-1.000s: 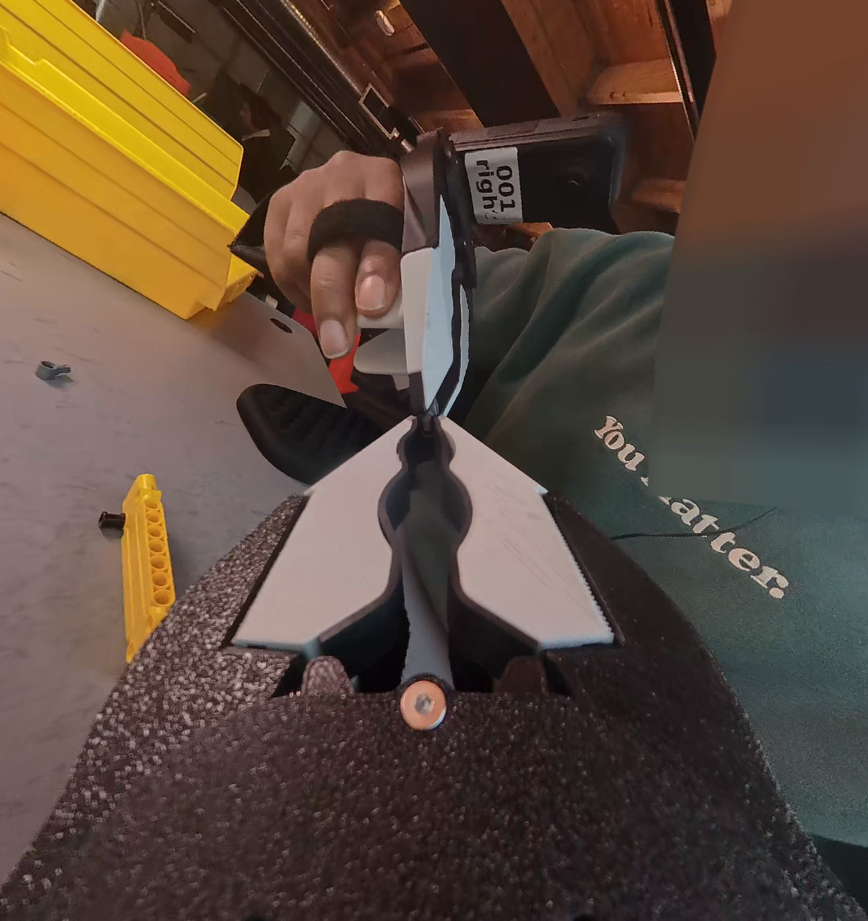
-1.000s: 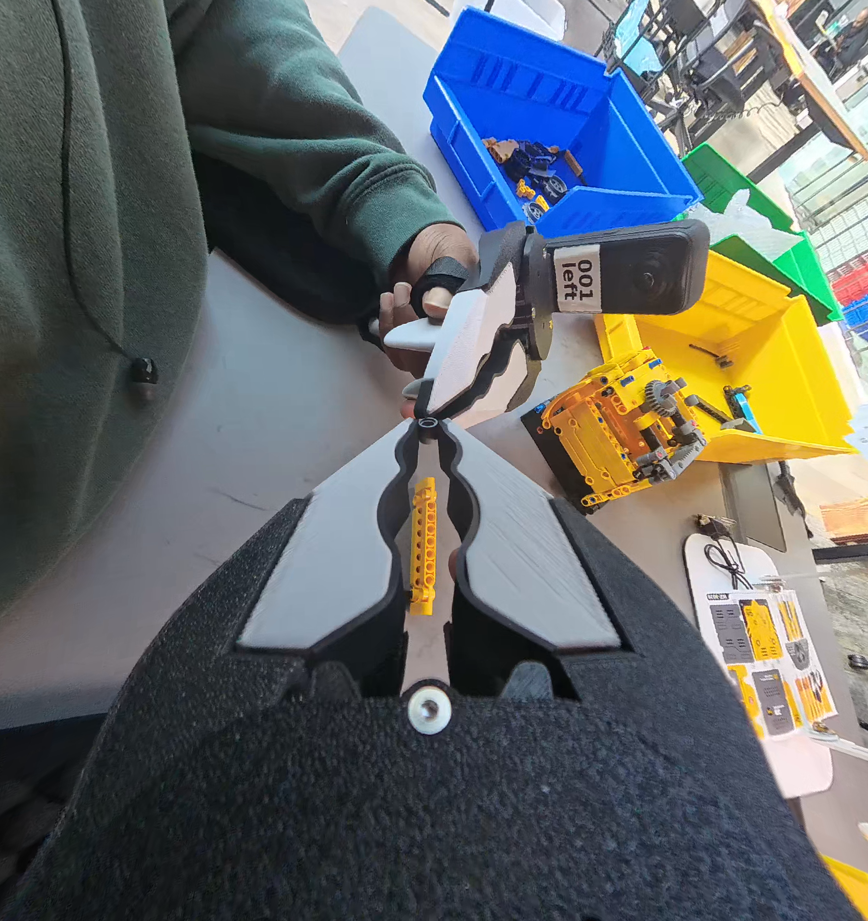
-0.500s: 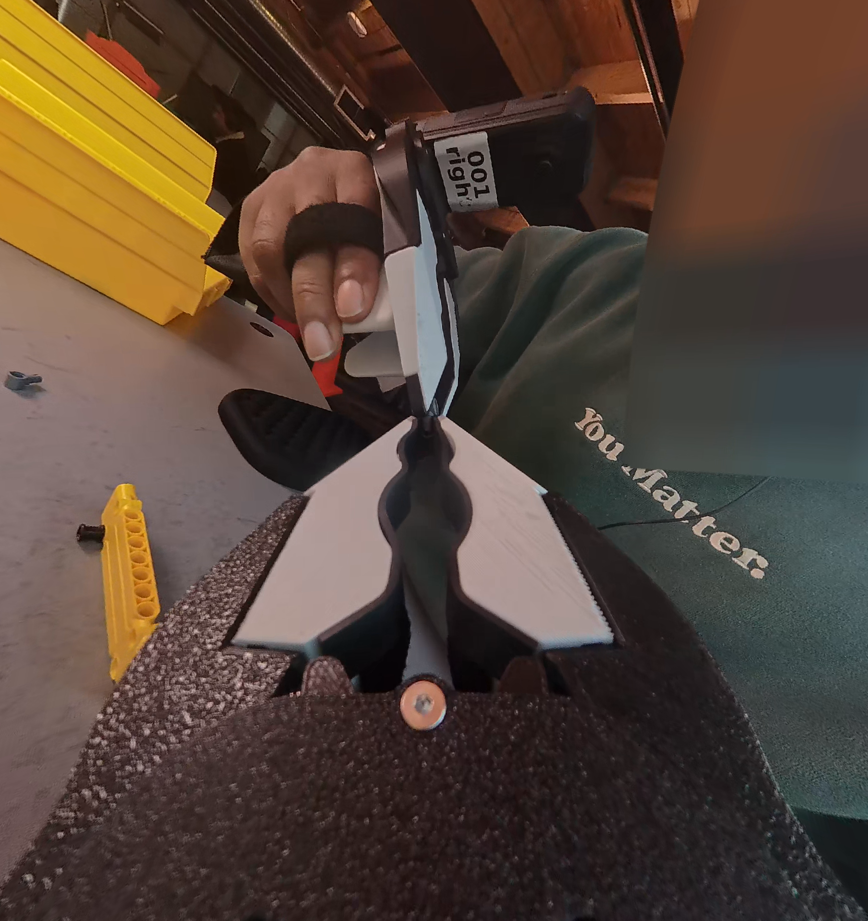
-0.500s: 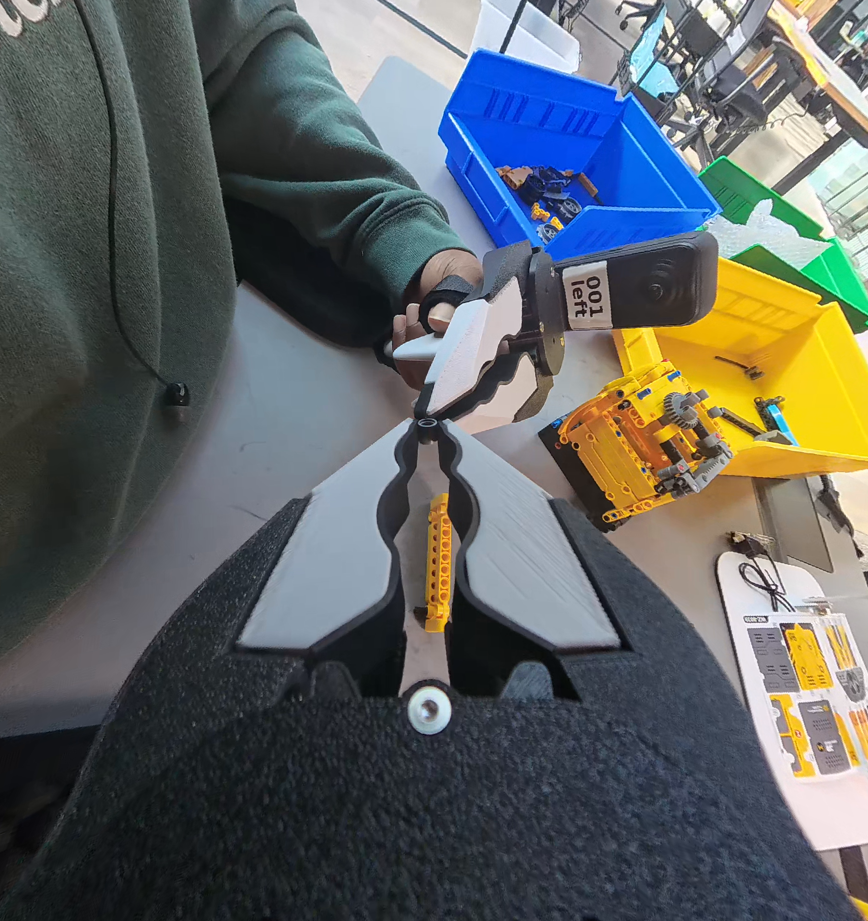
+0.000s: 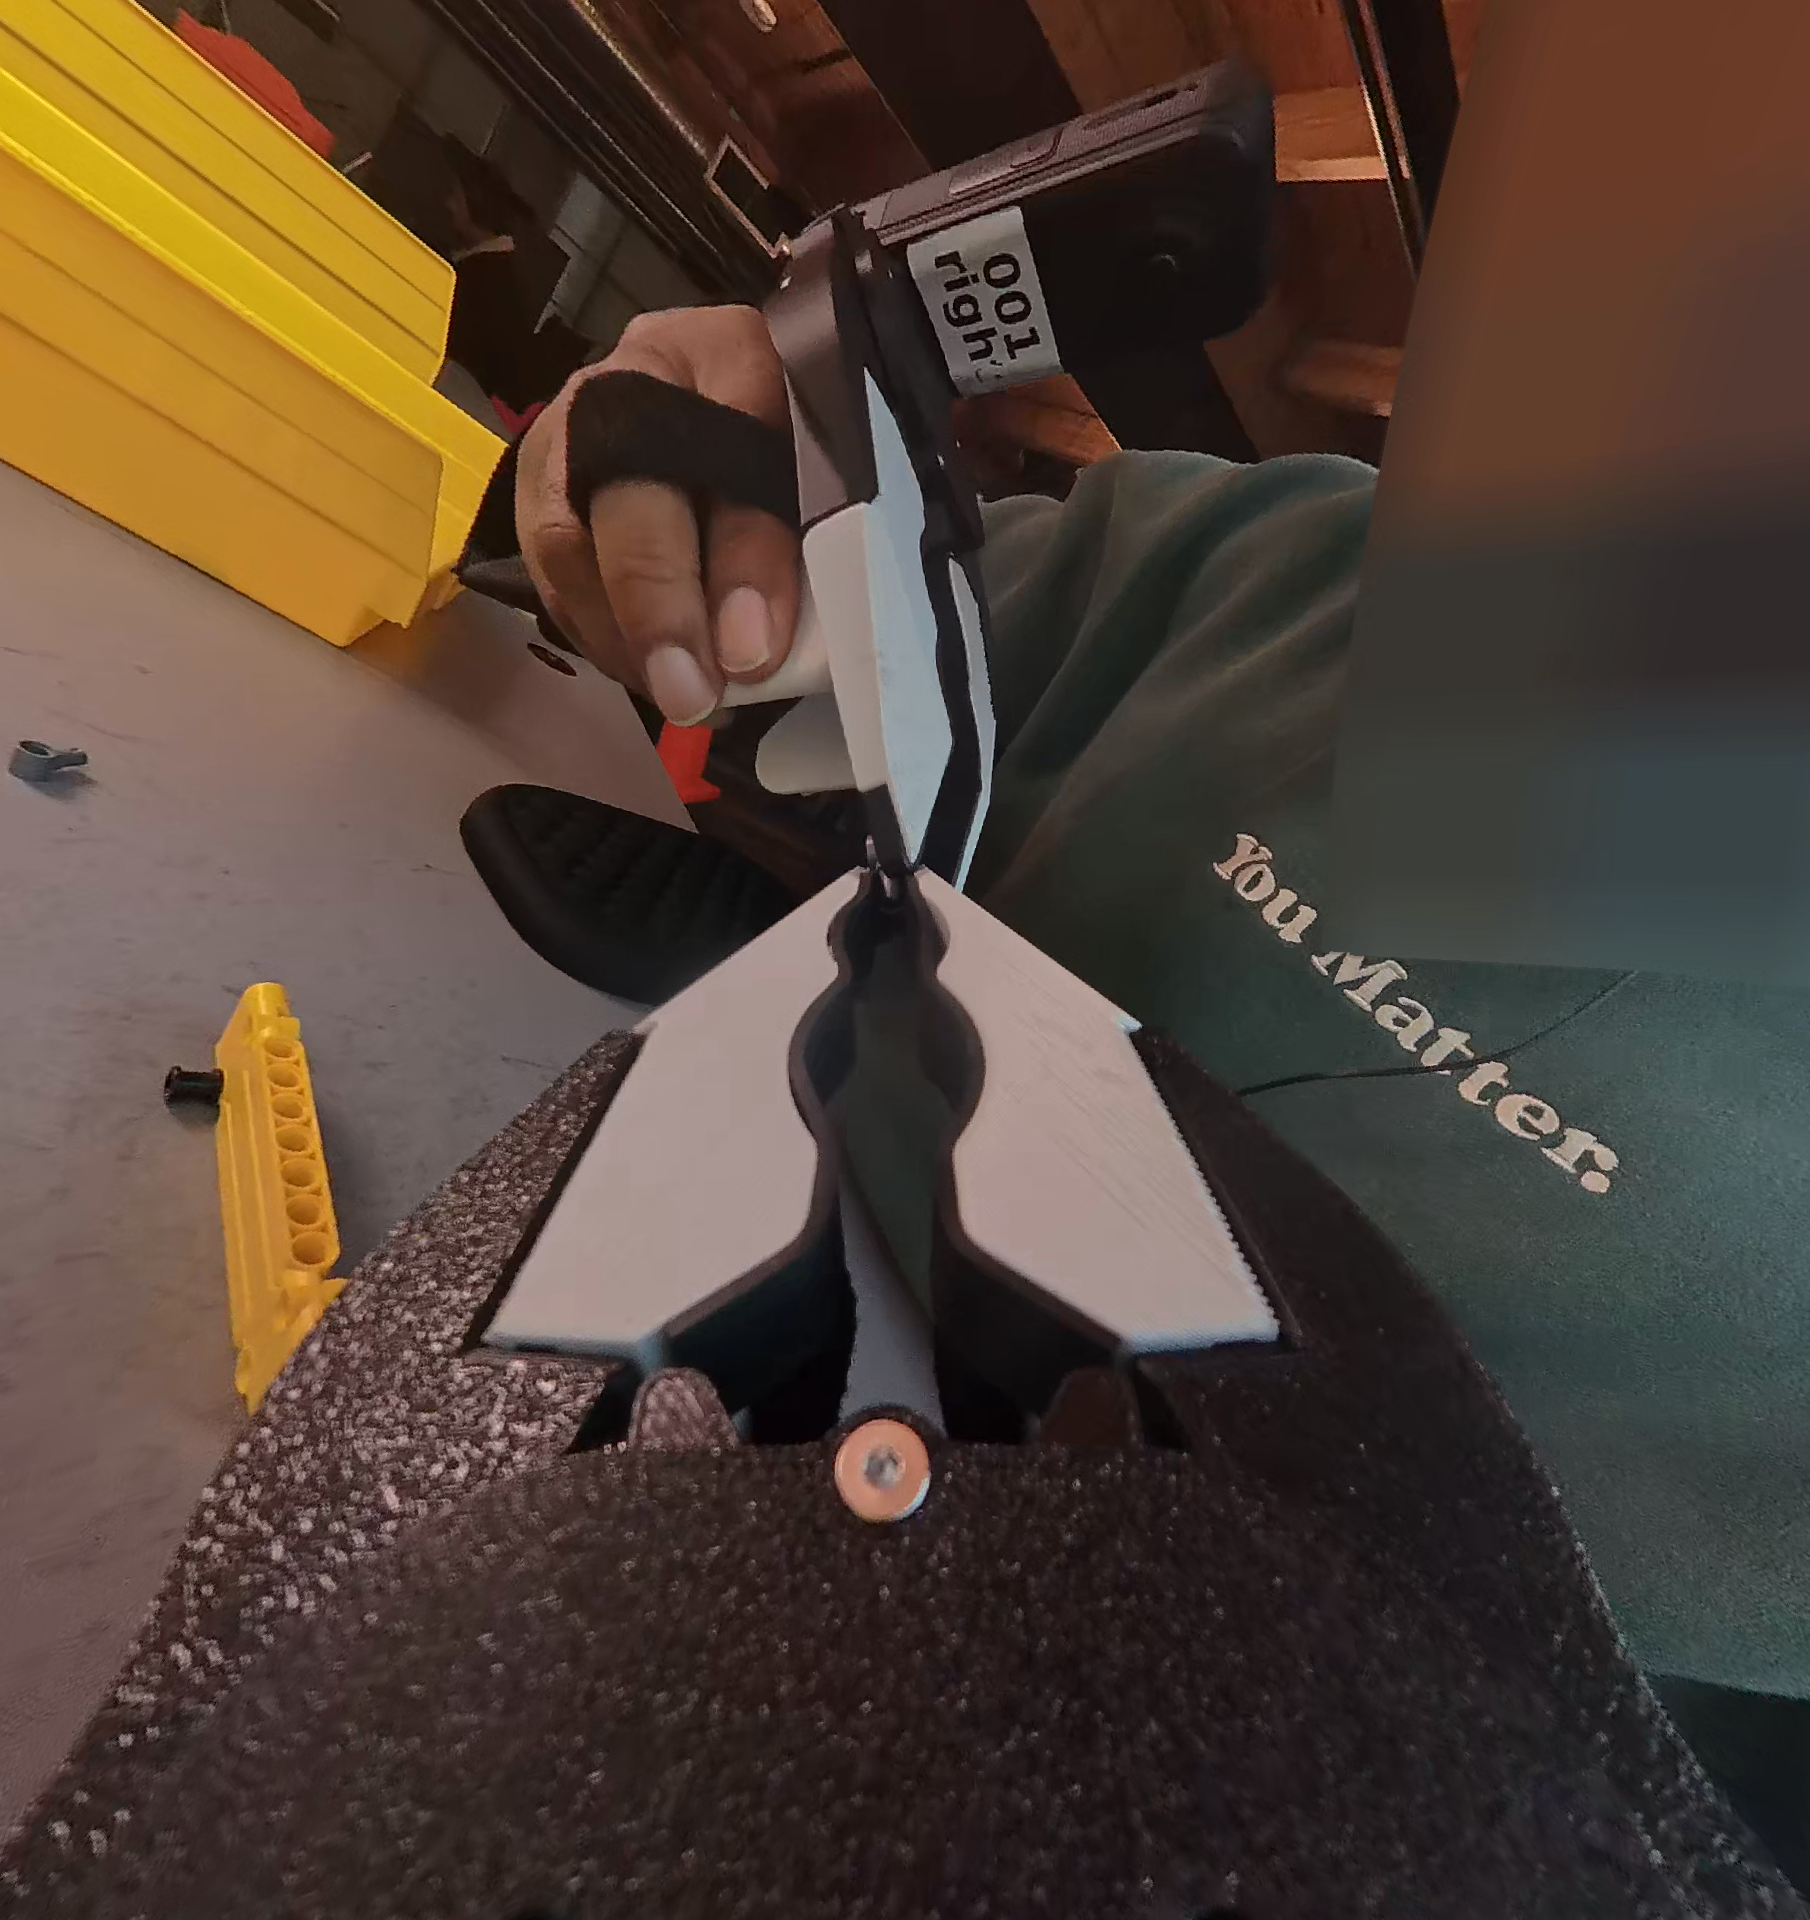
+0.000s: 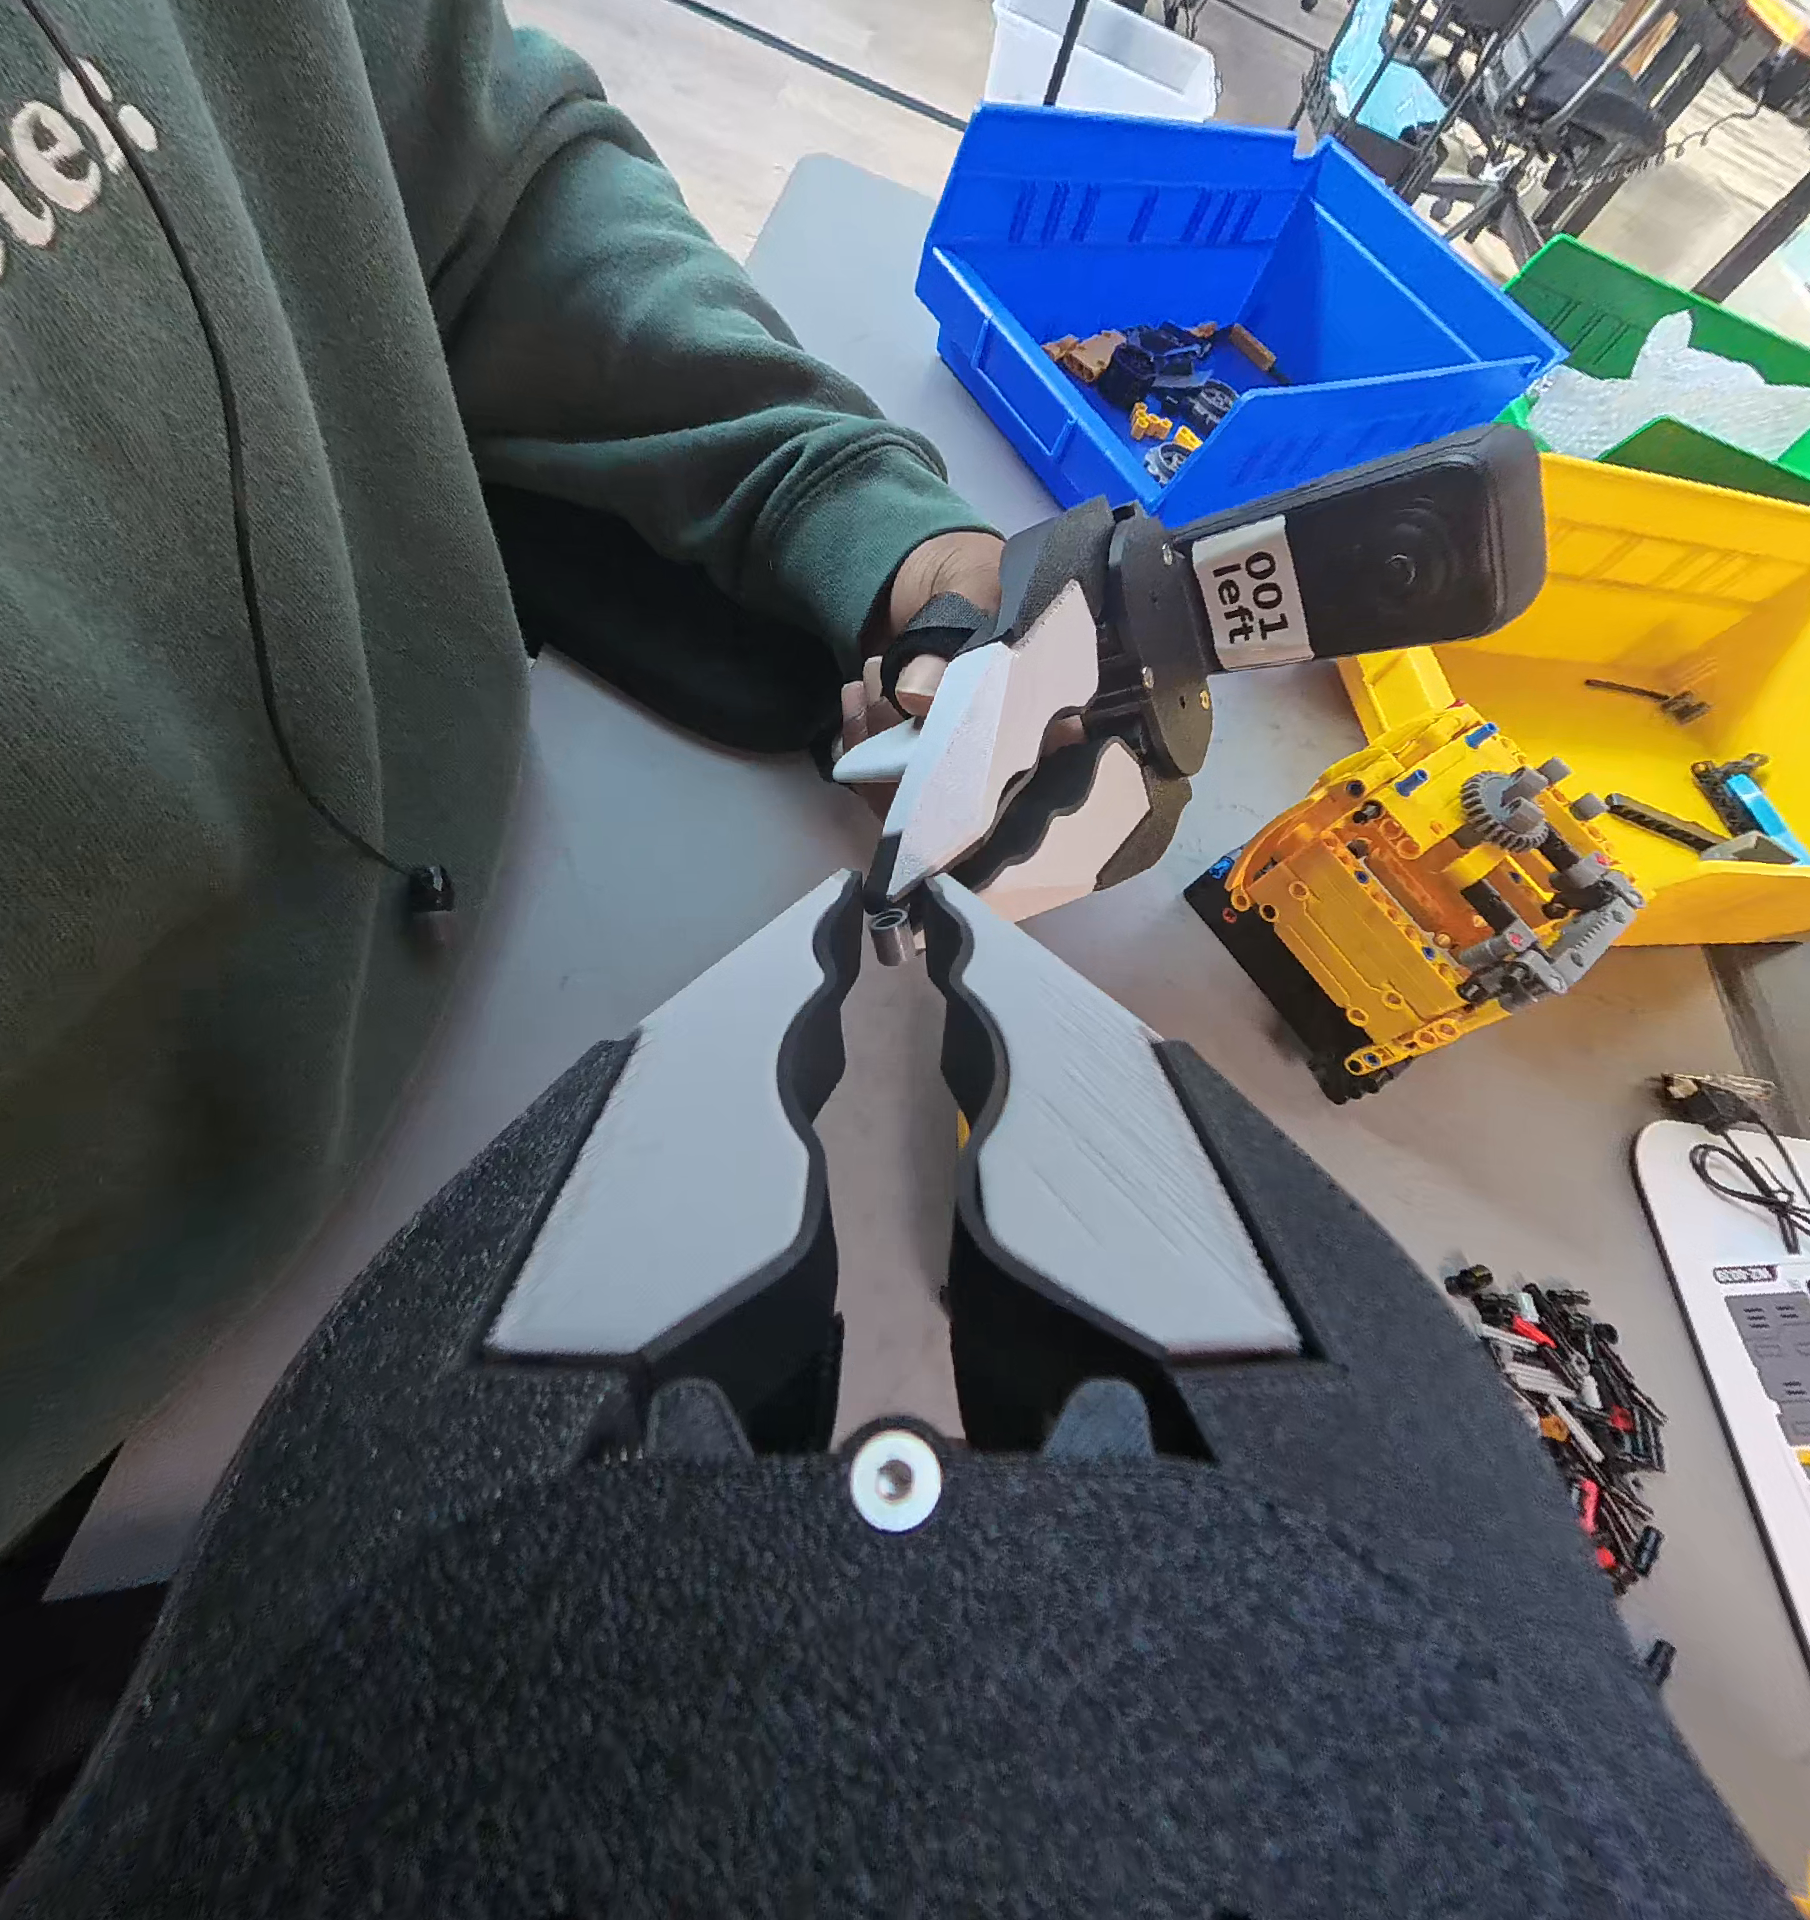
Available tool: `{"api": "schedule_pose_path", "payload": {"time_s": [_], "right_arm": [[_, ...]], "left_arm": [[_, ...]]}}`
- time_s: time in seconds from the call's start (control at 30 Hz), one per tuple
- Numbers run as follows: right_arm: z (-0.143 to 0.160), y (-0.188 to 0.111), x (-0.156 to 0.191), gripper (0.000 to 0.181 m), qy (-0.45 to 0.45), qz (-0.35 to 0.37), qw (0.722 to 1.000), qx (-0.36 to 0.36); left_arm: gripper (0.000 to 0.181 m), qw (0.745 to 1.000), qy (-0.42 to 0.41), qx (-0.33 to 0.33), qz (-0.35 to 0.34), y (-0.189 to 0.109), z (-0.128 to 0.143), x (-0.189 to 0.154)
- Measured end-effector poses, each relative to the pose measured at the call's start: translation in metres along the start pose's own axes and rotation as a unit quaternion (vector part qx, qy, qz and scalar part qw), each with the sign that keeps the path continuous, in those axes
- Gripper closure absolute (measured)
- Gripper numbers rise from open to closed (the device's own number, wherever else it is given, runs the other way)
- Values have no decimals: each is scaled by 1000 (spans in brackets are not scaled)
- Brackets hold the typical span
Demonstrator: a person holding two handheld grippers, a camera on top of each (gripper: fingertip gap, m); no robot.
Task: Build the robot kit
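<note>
On the left wrist view, from the left, stacked yellow plastic bins (image 5: 205,343) stand at the far edge of the grey table (image 5: 153,883). A small grey clip-like piece (image 5: 49,758) lies well apart from them. Nearer you, a yellow perforated plastic beam (image 5: 277,1174) lies flat, with a short black pin (image 5: 192,1084) just beside its far end. Your left gripper (image 5: 885,888) has its tips pinched together, meeting the tip of your right gripper (image 6: 893,920) in mid-air.

On the right wrist view, left of centre is your dark green sweatshirt (image 6: 257,623). At centre, the right claw stands narrowly parted. A small dark grey tube-shaped piece (image 6: 888,940) sits upright between its tips, above the table. The left claw's tip grips the tube's upper end. Whether the right pads touch it, you cannot tell. Further right sit a blue plastic bin (image 6: 1296,260) holding loose parts and a yellow brick-built vehicle model (image 6: 1400,894). Behind the model is an open yellow bin (image 6: 1659,644). Nearer, there is a heap of small black and grey pins (image 6: 1566,1392).
</note>
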State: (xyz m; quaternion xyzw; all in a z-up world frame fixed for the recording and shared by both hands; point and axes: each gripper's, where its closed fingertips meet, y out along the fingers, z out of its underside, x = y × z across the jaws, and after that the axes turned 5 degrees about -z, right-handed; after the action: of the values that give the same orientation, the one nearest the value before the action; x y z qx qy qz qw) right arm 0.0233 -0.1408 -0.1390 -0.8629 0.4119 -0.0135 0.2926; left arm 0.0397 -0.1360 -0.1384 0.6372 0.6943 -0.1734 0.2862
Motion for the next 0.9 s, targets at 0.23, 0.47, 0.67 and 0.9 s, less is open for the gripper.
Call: {"api": "schedule_pose_path", "payload": {"time_s": [0.23,0.47,0.67,0.9], "right_arm": [[-4,-5,2,173,-15,-15,1000,14],[-7,-6,5,174,-38,-25,998,35],[-8,-7,5,174,-59,-23,997,47],[-6,-6,4,175,-76,-19,995,69]], "left_arm": [[178,1000,6,-3,16,-1,-1,-6],[178,1000,12,-4,26,0,-1,-10],[178,999,14,-6,35,-1,-2,-14],[178,999,10,-6,32,-1,-2,-12]]}}
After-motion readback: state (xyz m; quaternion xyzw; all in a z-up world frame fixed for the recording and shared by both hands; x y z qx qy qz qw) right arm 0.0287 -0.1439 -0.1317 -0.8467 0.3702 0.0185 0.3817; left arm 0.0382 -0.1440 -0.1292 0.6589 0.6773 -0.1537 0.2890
